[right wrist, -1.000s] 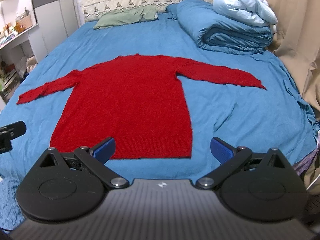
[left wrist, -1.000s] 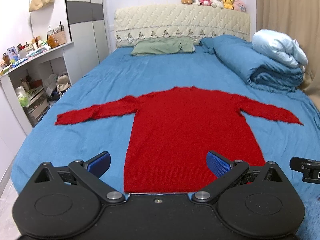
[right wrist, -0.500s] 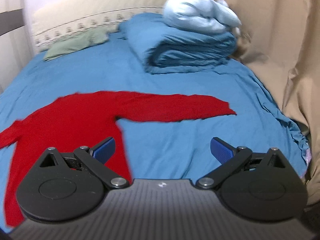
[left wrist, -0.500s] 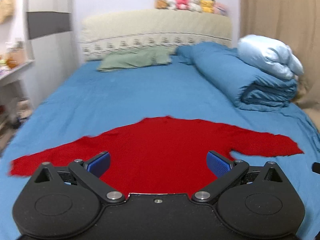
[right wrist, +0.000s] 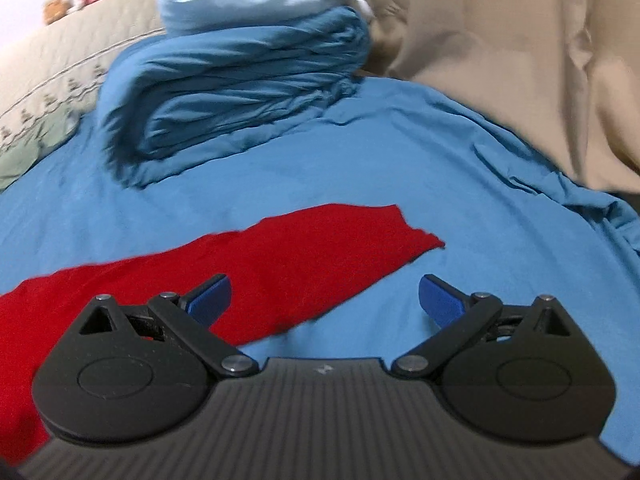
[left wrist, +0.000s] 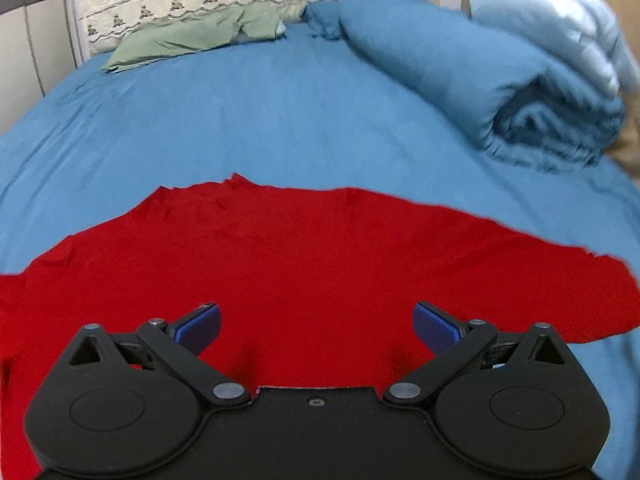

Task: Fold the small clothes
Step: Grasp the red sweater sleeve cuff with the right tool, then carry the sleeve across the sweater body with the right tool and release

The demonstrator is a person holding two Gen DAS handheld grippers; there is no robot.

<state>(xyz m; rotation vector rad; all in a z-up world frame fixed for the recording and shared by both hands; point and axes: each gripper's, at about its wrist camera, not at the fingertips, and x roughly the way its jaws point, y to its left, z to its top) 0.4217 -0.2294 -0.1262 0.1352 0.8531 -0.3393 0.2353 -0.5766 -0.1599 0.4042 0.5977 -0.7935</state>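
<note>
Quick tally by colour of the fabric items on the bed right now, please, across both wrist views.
Red: 1, the sweater, spread flat, sleeve end in the right wrist view.
Dark blue: 1, the folded duvet.
Light blue: 1, the bundle on top of the duvet.
Green: 1, the pillow by the headboard.
Total: 4, not counting the bedsheet.

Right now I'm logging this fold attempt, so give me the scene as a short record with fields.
garment: red sweater, spread flat, unfolded
surface: blue bedsheet
left gripper: open, over the sweater's body, holding nothing
right gripper: open, near the sleeve end, holding nothing
behind: rolled blue duvet, green pillow
fold progress: none visible
</note>
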